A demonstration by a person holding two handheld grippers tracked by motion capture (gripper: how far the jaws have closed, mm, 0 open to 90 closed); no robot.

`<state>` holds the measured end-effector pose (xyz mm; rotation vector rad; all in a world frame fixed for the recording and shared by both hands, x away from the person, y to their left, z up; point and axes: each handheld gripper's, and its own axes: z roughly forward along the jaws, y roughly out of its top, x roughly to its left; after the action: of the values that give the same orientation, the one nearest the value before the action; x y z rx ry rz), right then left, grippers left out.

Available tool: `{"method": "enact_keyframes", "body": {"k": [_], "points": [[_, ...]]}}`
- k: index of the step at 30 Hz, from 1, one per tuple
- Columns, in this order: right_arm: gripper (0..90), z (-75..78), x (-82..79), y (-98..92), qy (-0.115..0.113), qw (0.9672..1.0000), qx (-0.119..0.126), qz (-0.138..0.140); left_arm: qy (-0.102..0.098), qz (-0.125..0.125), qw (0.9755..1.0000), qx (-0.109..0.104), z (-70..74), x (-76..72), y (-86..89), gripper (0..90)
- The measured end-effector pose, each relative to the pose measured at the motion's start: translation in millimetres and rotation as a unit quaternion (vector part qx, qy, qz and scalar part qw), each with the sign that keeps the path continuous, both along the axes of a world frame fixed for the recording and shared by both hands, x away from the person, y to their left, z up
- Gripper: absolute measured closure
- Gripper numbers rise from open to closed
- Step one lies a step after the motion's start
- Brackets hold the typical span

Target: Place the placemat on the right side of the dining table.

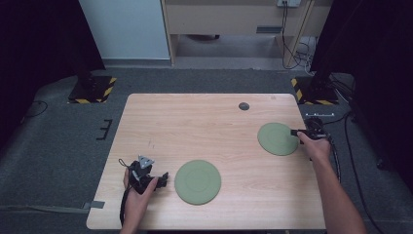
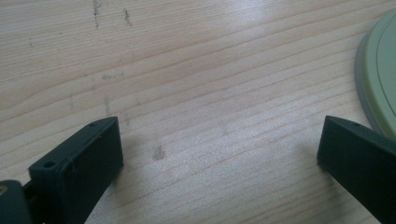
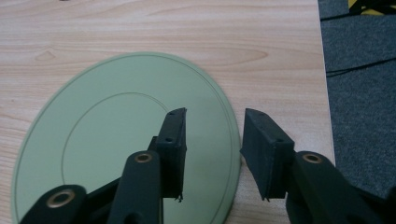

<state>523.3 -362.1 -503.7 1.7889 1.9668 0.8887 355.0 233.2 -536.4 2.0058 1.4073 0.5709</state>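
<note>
1. Green far plate (image 3: 121, 140) lies flat at the table's (image 1: 204, 122) right edge; my right tongs (image 3: 212, 140) straddle its rim, released.
2. Left tongs (image 2: 219, 154) gape empty beside the near plate (image 1: 197, 182).
3. Next, judged: withdraw right tongs clear of the rim.

1. No readable words, brand names, labels or numbers are showing anywhere on the bench (image 1: 209, 122) or on either green plate.
2. Yellow-and-black hazard stripes are marking the edges of two dark stand bases on the floor: one base (image 1: 91, 90) is sitting beyond the bench's far left corner, the other base (image 1: 314, 92) beyond its far right corner. They are carrying no lettering.
3. A small white scale-like strip on the floor (image 1: 320, 115) is showing marks too small to read.
</note>
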Motion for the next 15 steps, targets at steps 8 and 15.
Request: {"method": "enact_keyframes", "body": {"k": [8,15], "points": [[42.1,7.7,-1.6,9.0,-0.01,0.9999,0.0,-0.002,0.0,-0.001,1.0,0.0,0.0,0.1,0.1,0.0],[24.2,7.9,-0.7,18.4,-0.012,0.9998,0.014,0.002,0.0,-0.002,1.0,0.0,0.0,0.2,0.2,0.0]]}}
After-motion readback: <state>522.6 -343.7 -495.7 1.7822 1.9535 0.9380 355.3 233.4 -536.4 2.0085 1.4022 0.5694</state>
